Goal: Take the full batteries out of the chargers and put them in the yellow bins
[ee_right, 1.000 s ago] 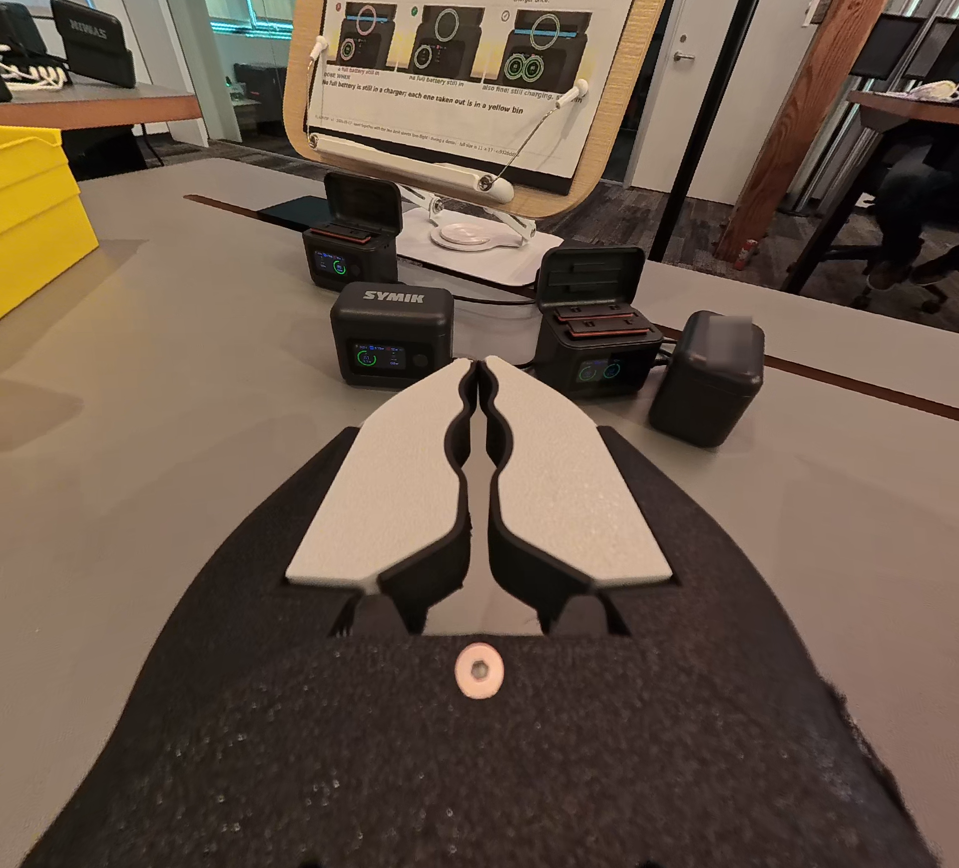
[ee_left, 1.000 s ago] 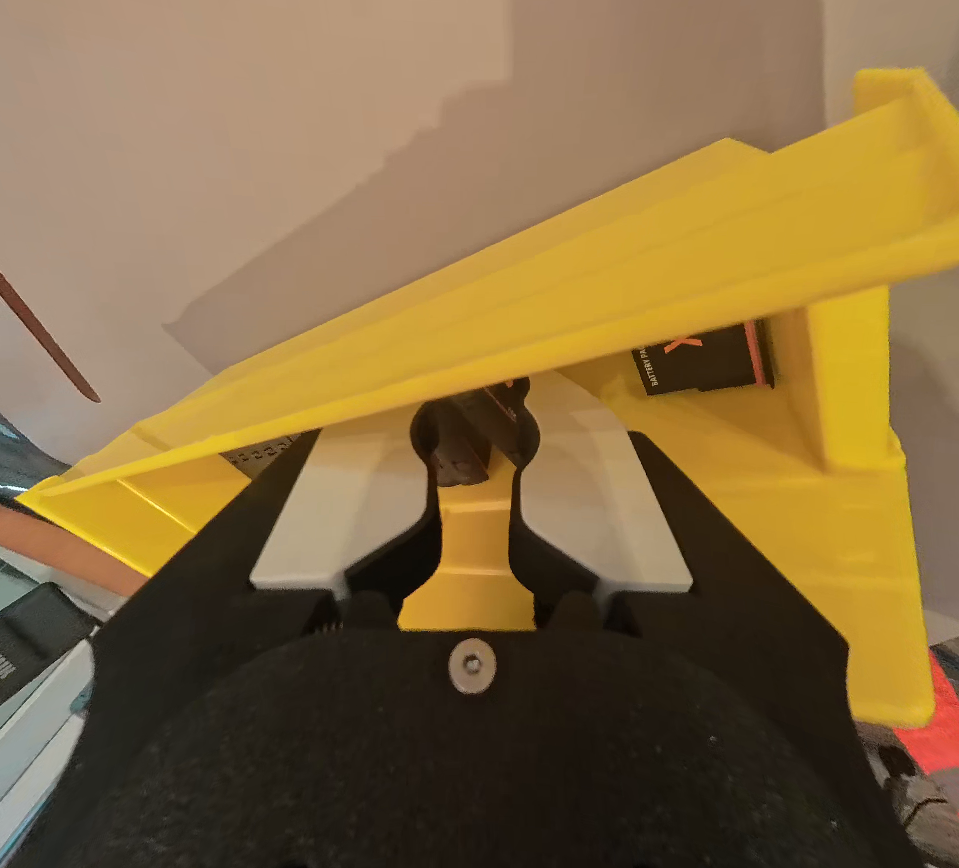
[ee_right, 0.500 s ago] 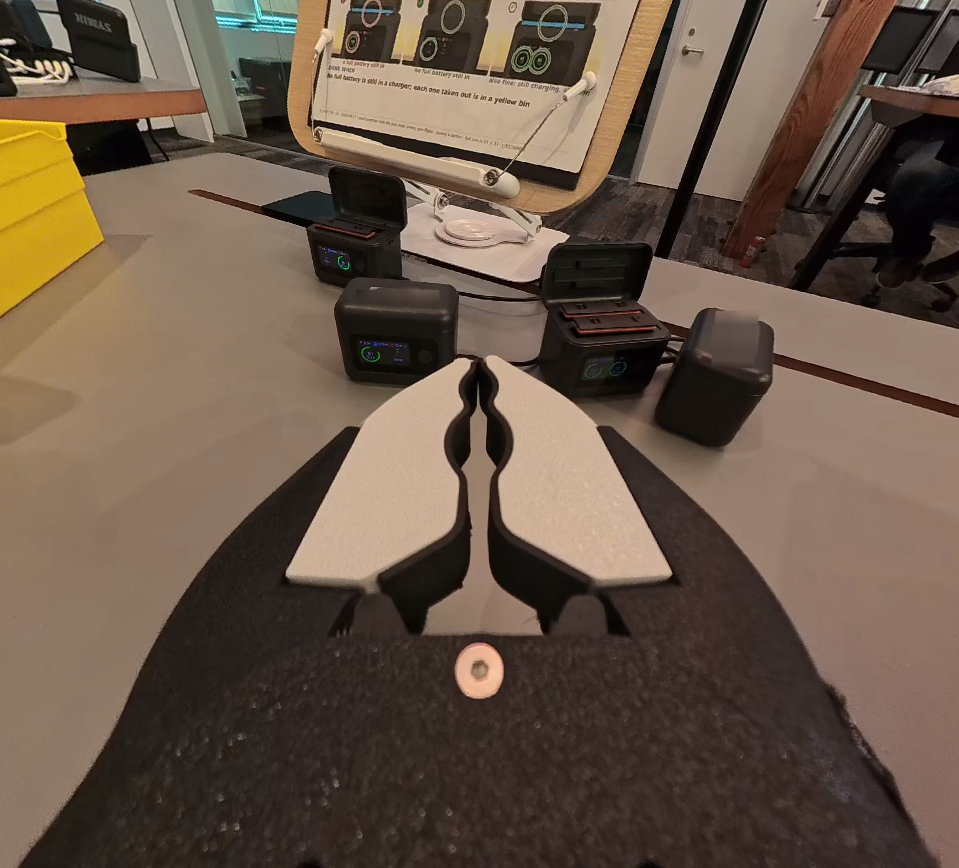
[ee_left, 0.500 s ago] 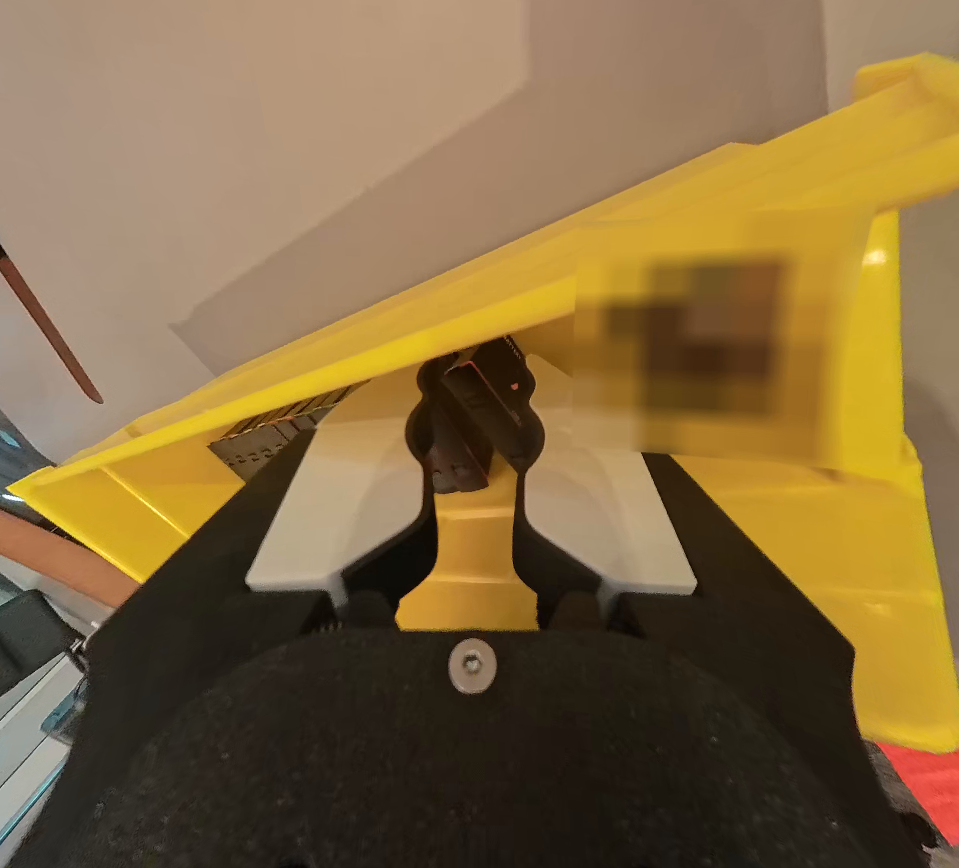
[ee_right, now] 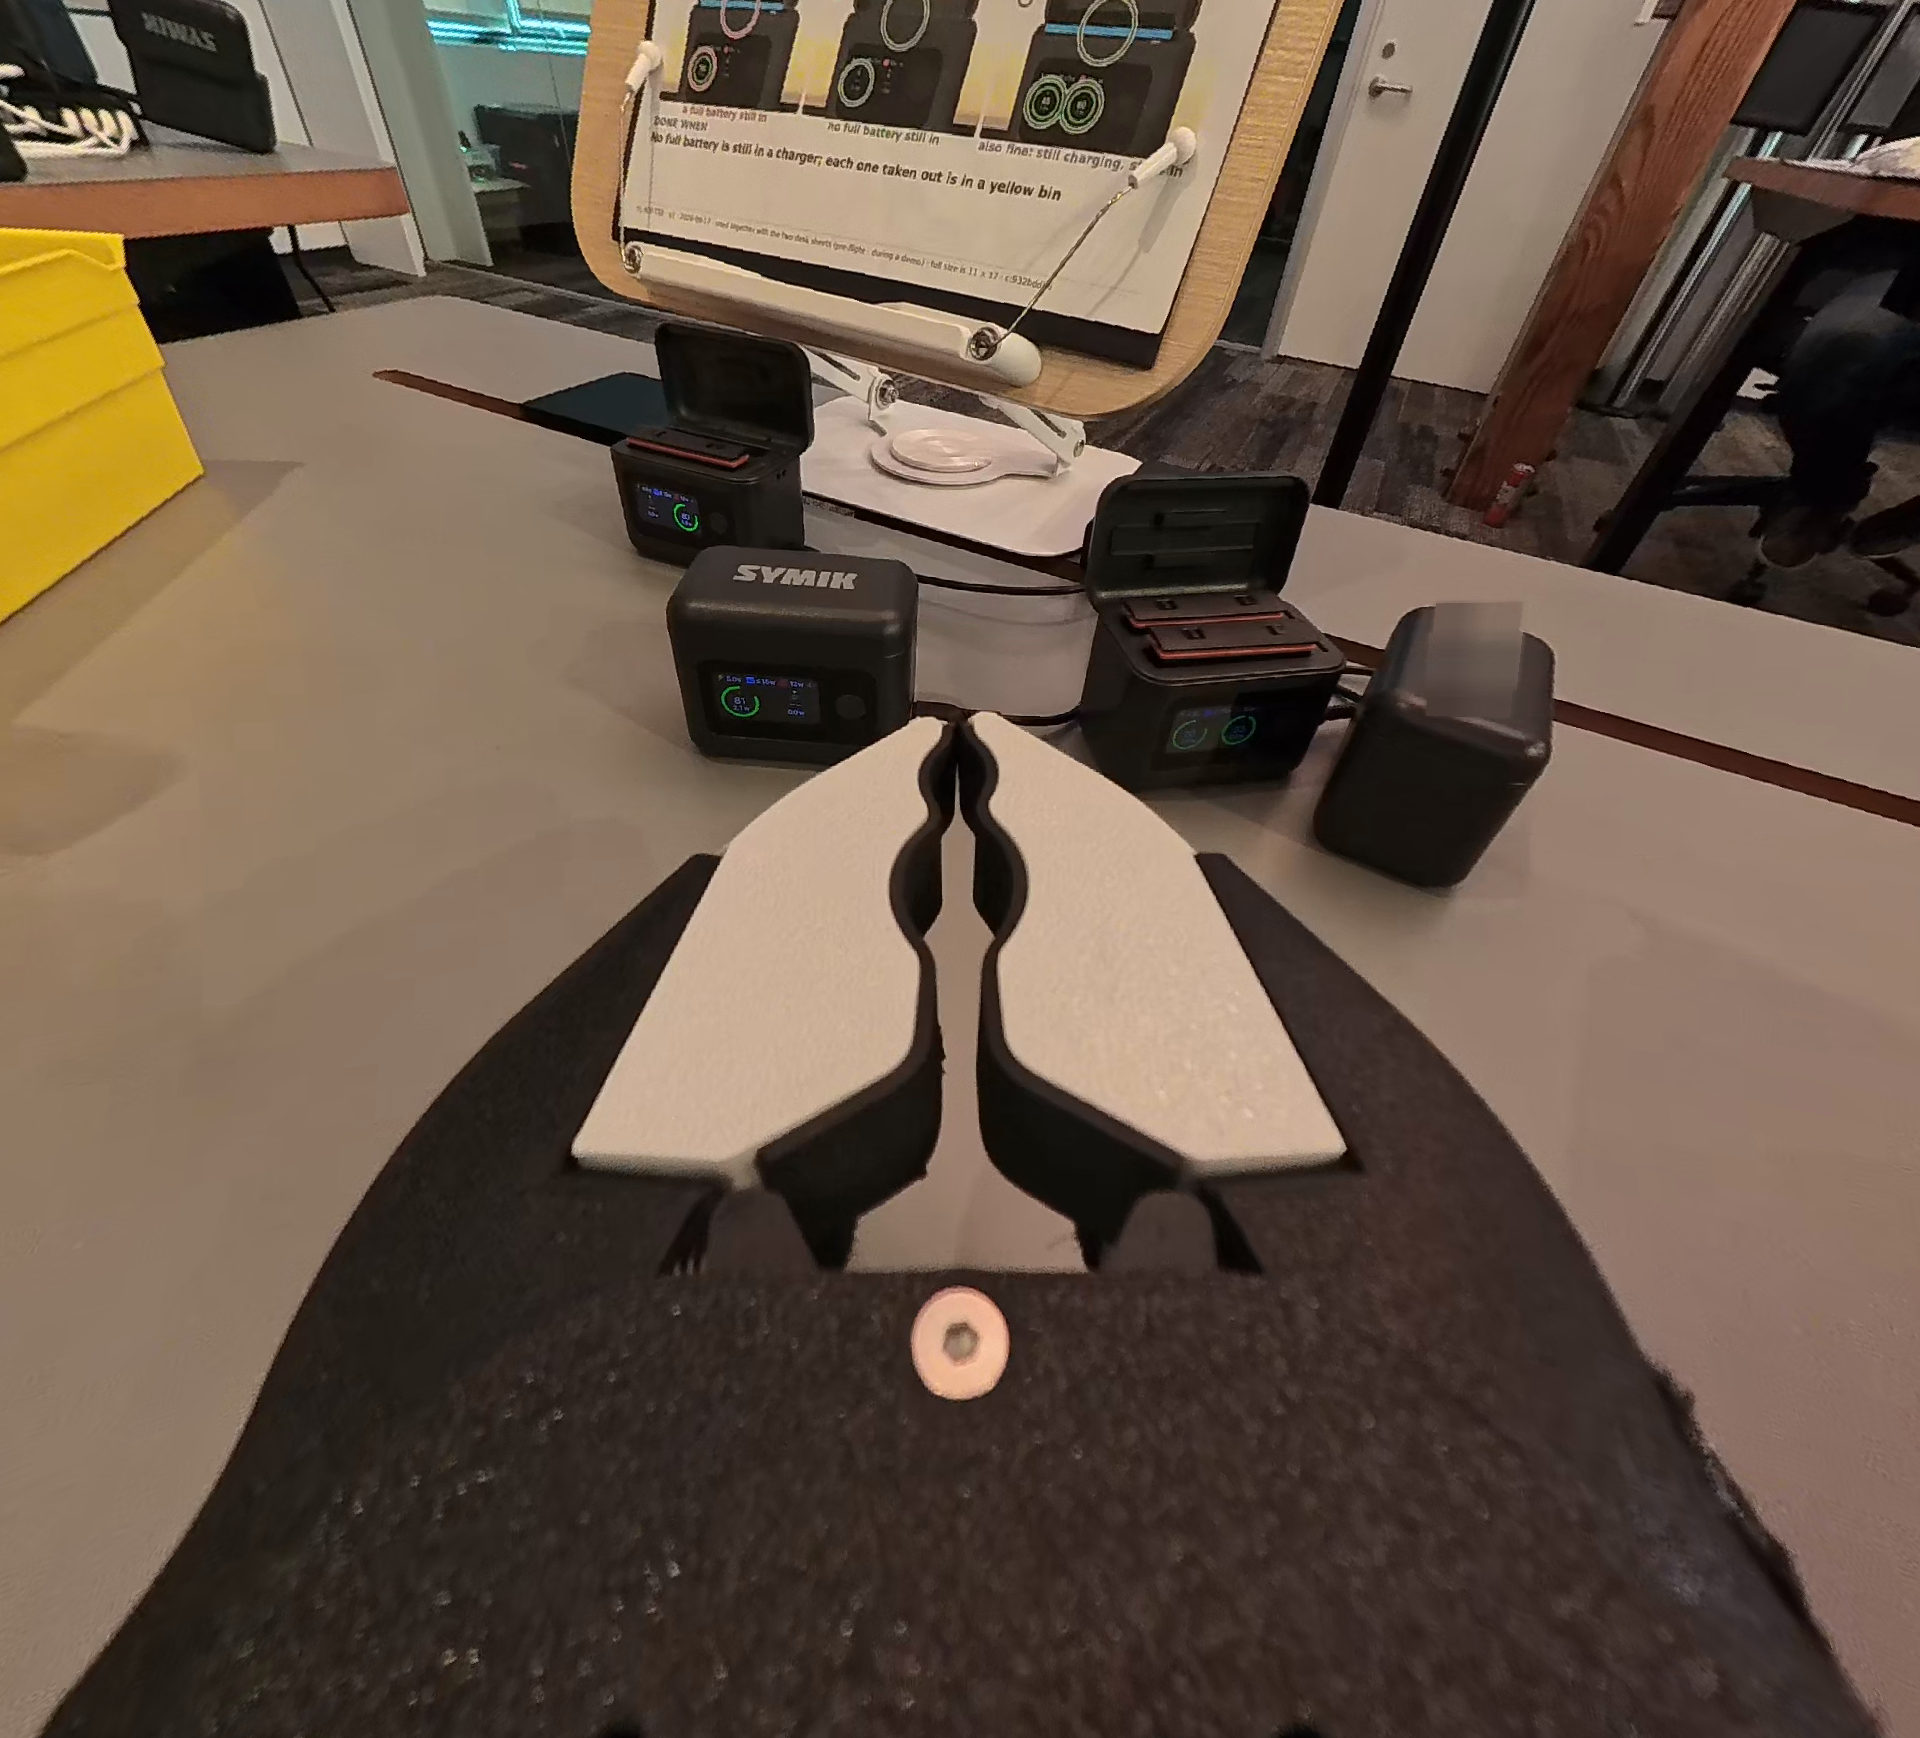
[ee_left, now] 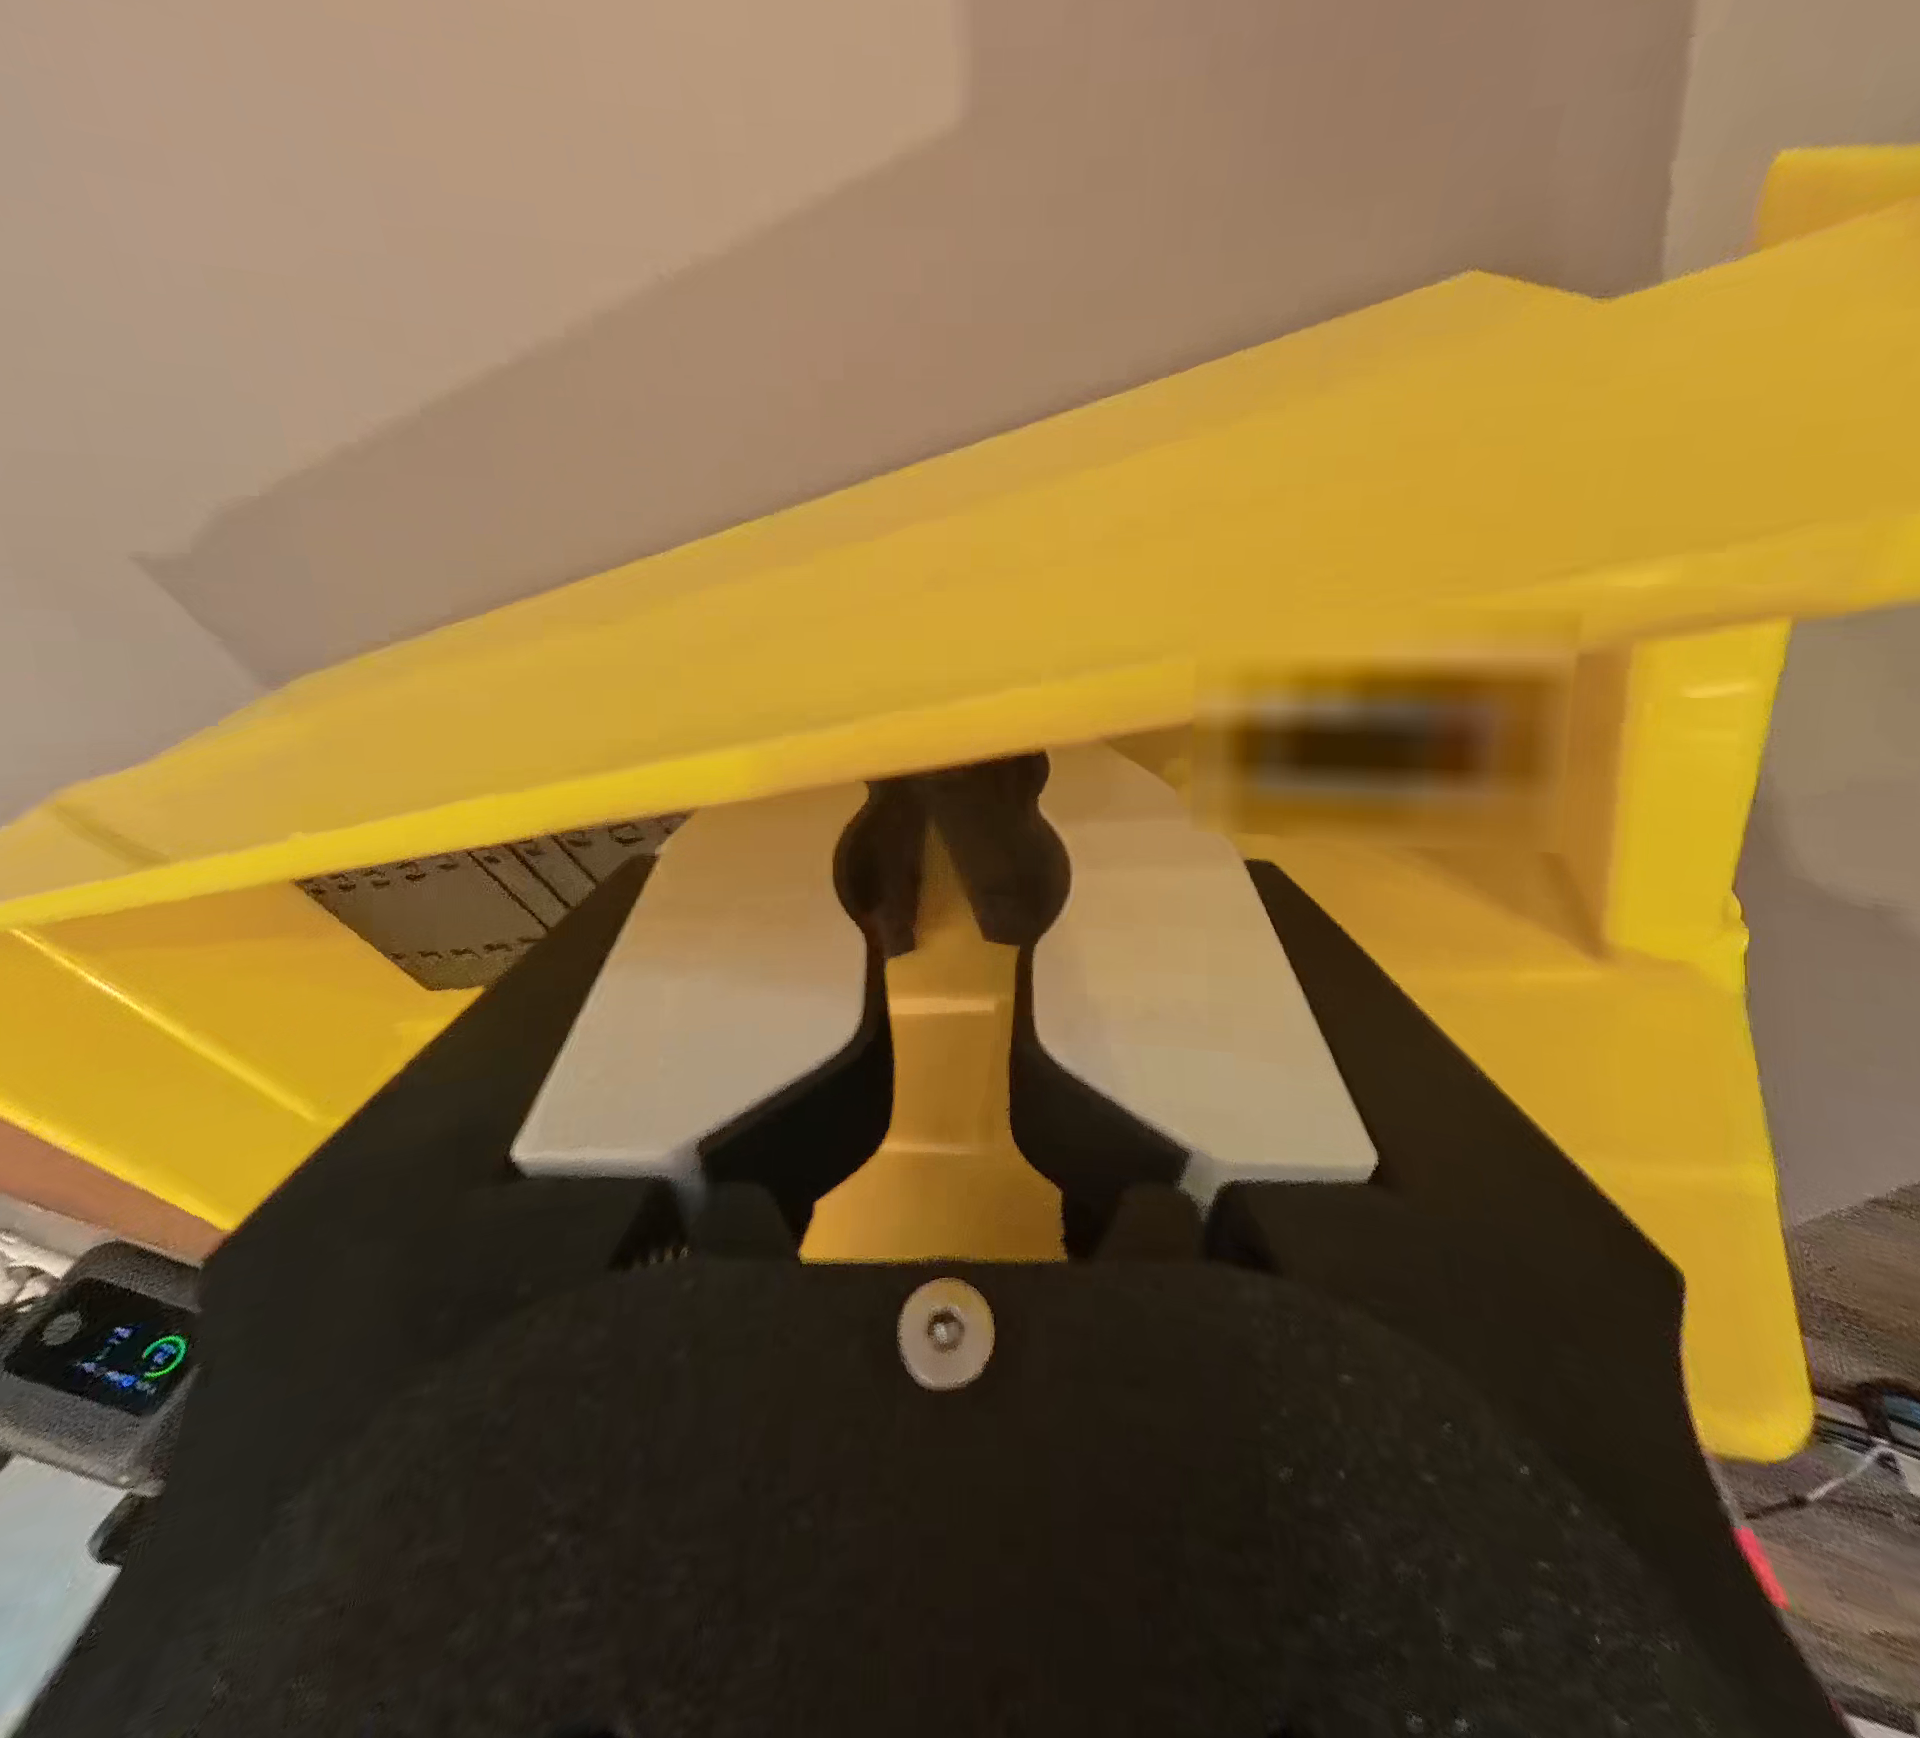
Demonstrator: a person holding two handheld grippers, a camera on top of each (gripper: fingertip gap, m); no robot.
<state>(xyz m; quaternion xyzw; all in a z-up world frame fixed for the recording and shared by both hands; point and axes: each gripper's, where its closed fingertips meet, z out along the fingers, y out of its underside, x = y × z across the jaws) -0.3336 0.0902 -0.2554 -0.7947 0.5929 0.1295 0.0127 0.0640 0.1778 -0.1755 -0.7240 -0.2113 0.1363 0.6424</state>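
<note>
Left wrist view: your left gripper (ee_left: 951, 857) reaches under the yellow bin (ee_left: 1143, 566) rim at frame centre, fingers parted; whether they pinch anything cannot be told. Right wrist view: your right gripper (ee_right: 954, 738) hovers over the grey table (ee_right: 312, 753), fingers nearly pressed together, empty, pointing at four black chargers (ee_right: 795, 649), two with lids open

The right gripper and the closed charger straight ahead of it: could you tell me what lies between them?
Only bare grey table between the right gripper and the closed charger, in the right wrist view.
</note>
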